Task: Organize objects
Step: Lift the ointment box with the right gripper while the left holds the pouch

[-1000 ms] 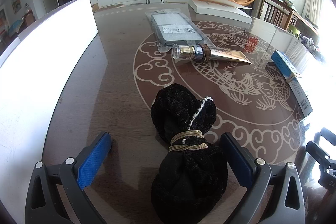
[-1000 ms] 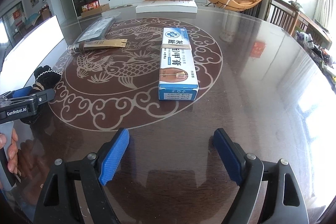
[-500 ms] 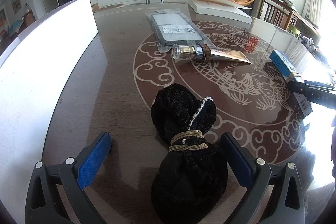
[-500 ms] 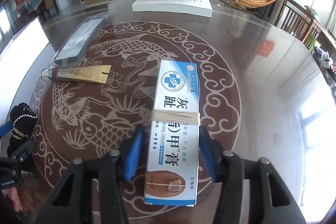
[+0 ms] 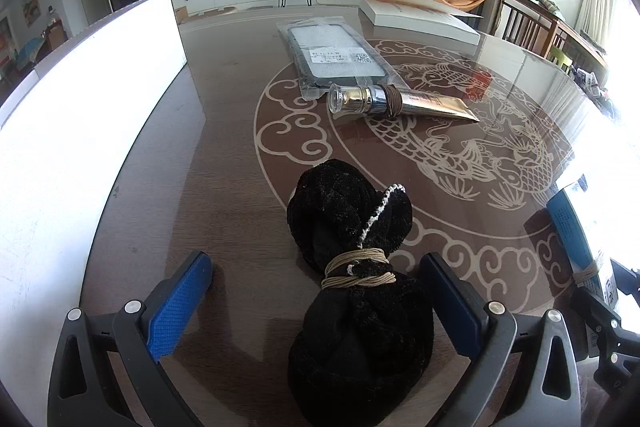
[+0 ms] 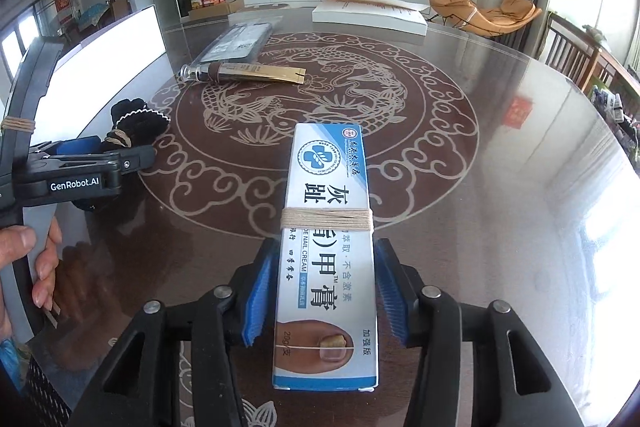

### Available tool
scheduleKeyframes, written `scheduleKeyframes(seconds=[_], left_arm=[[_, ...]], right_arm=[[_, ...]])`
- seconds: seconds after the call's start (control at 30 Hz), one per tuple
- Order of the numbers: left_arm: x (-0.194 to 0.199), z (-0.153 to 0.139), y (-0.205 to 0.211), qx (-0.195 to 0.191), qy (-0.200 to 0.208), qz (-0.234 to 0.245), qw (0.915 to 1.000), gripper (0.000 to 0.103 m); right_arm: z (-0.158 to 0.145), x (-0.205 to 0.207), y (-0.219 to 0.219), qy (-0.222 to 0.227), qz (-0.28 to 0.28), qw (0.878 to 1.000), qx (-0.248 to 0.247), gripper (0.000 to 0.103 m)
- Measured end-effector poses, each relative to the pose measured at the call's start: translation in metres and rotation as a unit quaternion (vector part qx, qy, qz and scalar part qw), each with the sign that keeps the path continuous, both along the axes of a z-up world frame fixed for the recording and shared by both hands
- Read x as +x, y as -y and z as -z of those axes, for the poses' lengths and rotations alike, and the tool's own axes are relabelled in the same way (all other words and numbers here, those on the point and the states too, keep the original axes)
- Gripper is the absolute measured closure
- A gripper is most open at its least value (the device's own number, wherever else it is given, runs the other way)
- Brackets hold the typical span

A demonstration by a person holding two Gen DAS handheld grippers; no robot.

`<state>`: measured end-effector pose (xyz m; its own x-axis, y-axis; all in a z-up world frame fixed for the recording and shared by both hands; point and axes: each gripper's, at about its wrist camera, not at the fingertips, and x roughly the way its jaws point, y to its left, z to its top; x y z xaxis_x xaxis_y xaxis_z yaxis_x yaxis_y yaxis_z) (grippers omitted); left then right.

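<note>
Right wrist view: the right gripper has the blue-and-white cream box between its pads. Its jaws have just been opening, and a thin gap shows at the left pad. The box lies flat on the glossy table, which is bare all the way to its right edge. The left gripper stands wide around the tied black cloth bundle without pressing it, near the white panel along the left rim.
</note>
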<state>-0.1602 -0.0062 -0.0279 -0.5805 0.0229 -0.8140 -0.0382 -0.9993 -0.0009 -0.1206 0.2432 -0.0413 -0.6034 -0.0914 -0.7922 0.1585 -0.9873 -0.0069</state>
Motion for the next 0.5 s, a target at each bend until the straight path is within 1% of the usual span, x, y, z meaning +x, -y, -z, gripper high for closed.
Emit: scheduleKeyframes(seconds=[0.07, 0.13, 0.2, 0.3, 0.4, 0.5], left_arm=[[0.0000, 0.0000, 0.0000, 0.000, 0.000, 0.000, 1.0000, 0.000], [0.0000, 0.0000, 0.0000, 0.000, 0.000, 0.000, 1.0000, 0.000], [0.0000, 0.0000, 0.0000, 0.000, 0.000, 0.000, 1.0000, 0.000], [-0.0001, 0.0000, 0.0000, 0.000, 0.000, 0.000, 1.0000, 0.000], [-0.0001, 0.0001, 0.0000, 0.000, 0.000, 0.000, 1.0000, 0.000], [-0.0001, 0.0001, 0.0000, 0.000, 0.000, 0.000, 1.0000, 0.000]], right_arm=[[0.0012, -0.0009, 0.0010, -0.003, 0.003, 1.000, 0.002, 0.027], [0.0018, -0.0015, 0.0012, -0.003, 0.001, 1.000, 0.001, 0.026], [0.0026, -0.0027, 0.0019, 0.000, -0.003, 1.000, 0.001, 0.019], [0.0040, -0.0043, 0.0026, 0.004, -0.001, 1.000, 0.003, 0.012], [0.0049, -0.0051, 0.0010, 0.007, 0.006, 1.000, 0.003, 0.008], [0.0050, -0.0046, 0.0001, 0.007, 0.010, 1.000, 0.004, 0.006]])
